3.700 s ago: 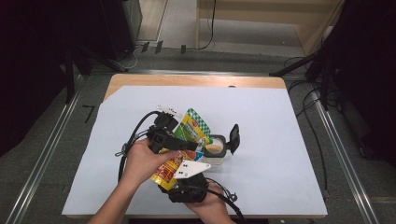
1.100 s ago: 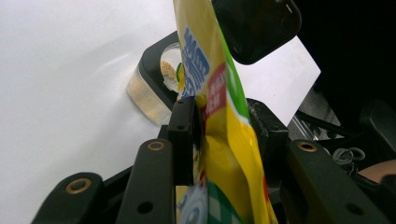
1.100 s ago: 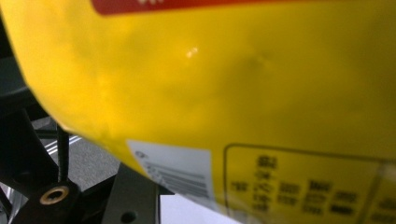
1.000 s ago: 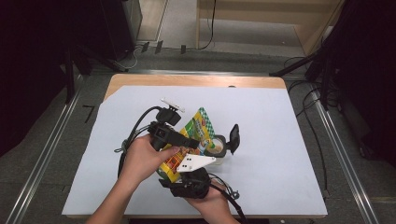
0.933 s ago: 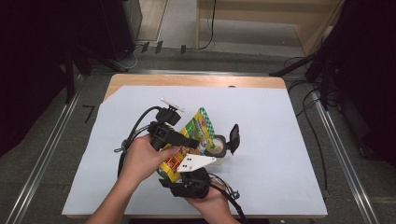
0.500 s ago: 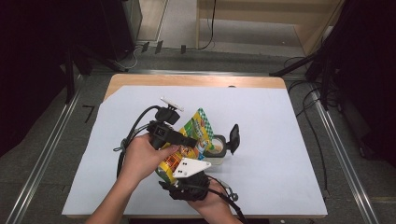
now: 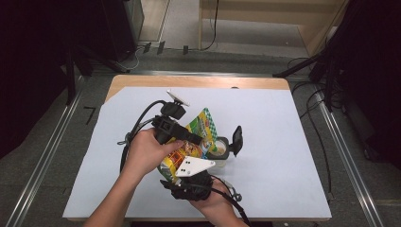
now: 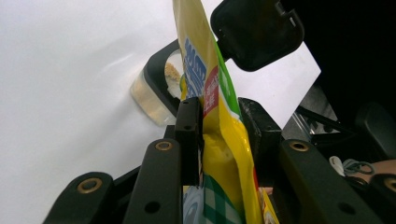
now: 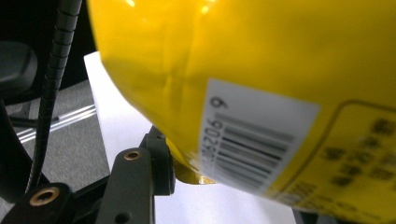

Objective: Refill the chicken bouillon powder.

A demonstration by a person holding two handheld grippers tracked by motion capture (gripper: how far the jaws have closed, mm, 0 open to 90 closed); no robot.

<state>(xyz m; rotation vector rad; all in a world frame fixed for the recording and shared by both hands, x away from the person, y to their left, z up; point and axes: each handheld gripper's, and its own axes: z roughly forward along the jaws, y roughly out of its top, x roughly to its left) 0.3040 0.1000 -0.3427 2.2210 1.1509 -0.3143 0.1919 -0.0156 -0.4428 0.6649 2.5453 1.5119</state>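
Observation:
A yellow and green snack bag (image 7: 204, 126) is held tilted, its top end over a small clear container (image 7: 218, 148). The container's black lid (image 7: 236, 140) stands swung open. In the left gripper view, the left gripper (image 8: 219, 126) is shut on the bag (image 8: 211, 88), its jaws having just been closing. The container (image 8: 156, 95) lies beyond it with crumbs inside. My left gripper (image 7: 195, 138) reaches in from the left. The right gripper (image 7: 182, 165) grips the bag's lower end from the near side. In its own view the right gripper (image 9: 224, 156) has one pad (image 9: 161, 161) against the barcoded bag (image 9: 261, 74).
A white sheet covers the wooden table (image 7: 198, 81). Black cables (image 7: 142, 118) loop left of my left hand. There is free sheet on the right and the far left. Metal rails (image 7: 352, 165) run along both sides of the table.
Since the oldest frame the bag has been raised and tilted over the container, and the left gripper has moved up and right. Over the last second little has shifted.

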